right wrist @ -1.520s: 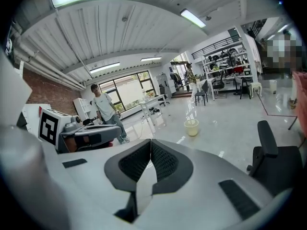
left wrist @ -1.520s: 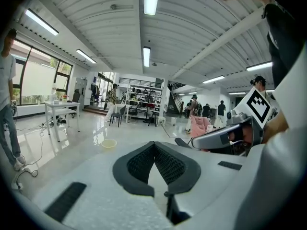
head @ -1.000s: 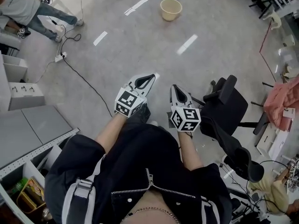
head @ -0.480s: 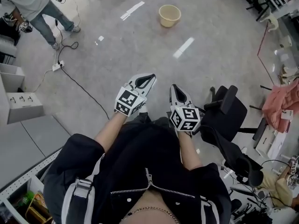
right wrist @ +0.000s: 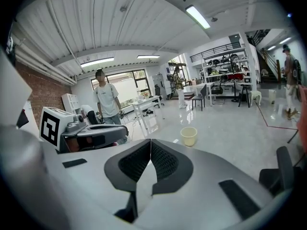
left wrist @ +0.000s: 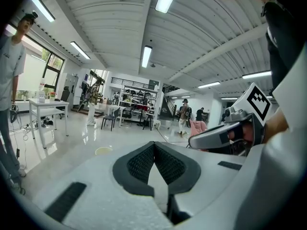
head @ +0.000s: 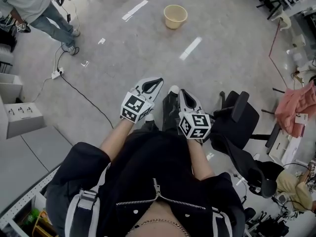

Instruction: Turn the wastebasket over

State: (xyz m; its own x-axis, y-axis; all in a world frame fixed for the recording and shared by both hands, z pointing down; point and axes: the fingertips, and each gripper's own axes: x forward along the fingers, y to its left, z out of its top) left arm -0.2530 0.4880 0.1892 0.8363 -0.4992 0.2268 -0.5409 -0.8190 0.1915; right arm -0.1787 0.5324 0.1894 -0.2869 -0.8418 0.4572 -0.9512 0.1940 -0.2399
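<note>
Yellow wastebasket [head: 175, 16] upright on grey floor [head: 148, 43], well ahead of both grippers in head view; own jacket hides near floor. Left gripper view: left gripper [left wrist: 154, 145] clenched, empty; basket faint, half hidden behind jaw. Right gripper view: right gripper [right wrist: 150, 142] clenched, empty; basket plain beyond.

**Floor and the items resting on it**

The grey polished floor [head: 232, 38] carried a pale yellow wastebasket [head: 175, 16], which stood upright with its mouth up, well apart from the other items. White tape strips [head: 191, 48] lay flat near it. A white power strip [head: 57, 74] lay at the left, and a black cable [head: 88, 98] ran from it across the floor. A black office chair [head: 241, 118] stood at the right.
</note>
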